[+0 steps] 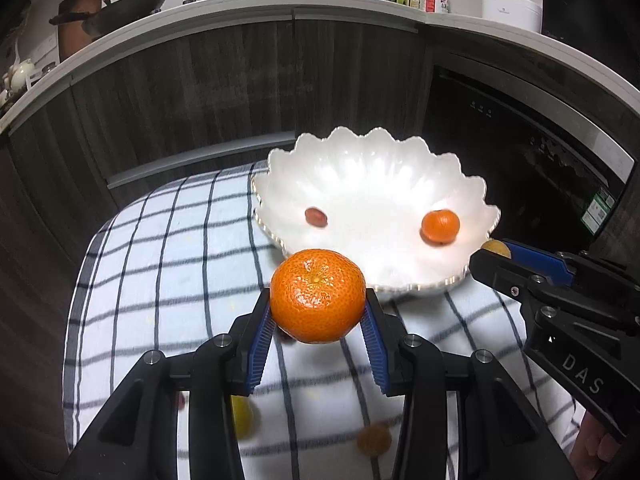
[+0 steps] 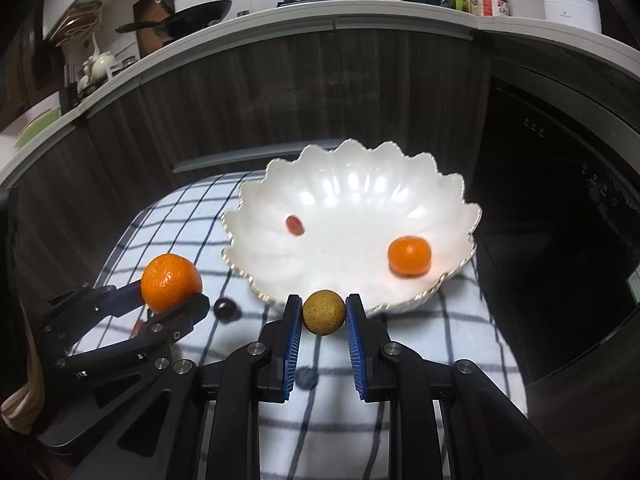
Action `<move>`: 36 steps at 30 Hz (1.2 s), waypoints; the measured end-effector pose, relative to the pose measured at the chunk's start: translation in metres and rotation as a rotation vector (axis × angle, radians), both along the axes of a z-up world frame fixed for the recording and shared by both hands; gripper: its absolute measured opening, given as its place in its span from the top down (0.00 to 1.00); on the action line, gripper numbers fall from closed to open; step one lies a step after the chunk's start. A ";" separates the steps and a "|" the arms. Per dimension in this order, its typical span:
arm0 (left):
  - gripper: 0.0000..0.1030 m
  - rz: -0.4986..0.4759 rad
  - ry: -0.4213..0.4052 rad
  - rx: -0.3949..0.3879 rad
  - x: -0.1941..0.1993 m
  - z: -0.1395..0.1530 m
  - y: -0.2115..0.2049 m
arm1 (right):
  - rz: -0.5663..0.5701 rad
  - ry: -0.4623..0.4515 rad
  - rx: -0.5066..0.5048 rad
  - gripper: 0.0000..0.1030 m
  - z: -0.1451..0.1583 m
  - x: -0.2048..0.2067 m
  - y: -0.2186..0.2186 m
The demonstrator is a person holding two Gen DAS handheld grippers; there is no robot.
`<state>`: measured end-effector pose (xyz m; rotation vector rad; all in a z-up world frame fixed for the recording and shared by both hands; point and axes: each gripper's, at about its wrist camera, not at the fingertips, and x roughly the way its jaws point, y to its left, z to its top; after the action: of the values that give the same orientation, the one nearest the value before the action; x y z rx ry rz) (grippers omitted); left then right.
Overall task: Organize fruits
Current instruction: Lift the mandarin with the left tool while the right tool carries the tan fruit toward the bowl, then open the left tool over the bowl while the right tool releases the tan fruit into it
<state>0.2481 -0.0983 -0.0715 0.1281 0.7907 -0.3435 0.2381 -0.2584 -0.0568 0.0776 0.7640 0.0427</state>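
A white scalloped bowl [image 1: 360, 152] [image 2: 360, 168] stands on a checked cloth and holds a small orange [image 1: 440, 226] [image 2: 409, 256] and a red date [image 1: 316, 216] [image 2: 295, 225]. My left gripper [image 1: 318, 308] is shut on a large mandarin [image 1: 318, 296], held above the cloth just in front of the bowl's near rim; it also shows in the right wrist view [image 2: 171, 282]. My right gripper [image 2: 323, 314] is shut on a small tan round fruit [image 2: 323, 312] at the bowl's near rim; the fruit peeks out in the left wrist view [image 1: 496, 248].
On the checked cloth [image 1: 160, 272] [image 2: 460, 320] lie loose fruits: a yellow one [image 1: 242, 416], an orange one [image 1: 374, 440], a dark one [image 2: 226, 307] and a blue-grey one [image 2: 306, 376]. Dark cabinets and an oven stand behind; the counter above holds a pan and bottles.
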 end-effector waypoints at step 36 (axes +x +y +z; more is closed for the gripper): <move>0.59 0.026 0.018 0.016 0.087 -0.008 -0.033 | -0.137 0.005 0.001 0.77 0.001 0.066 -0.029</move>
<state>0.3351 -0.1311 -0.0792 0.1295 0.8125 -0.3141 0.3046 -0.2869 -0.0554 0.1308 0.7624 -0.0879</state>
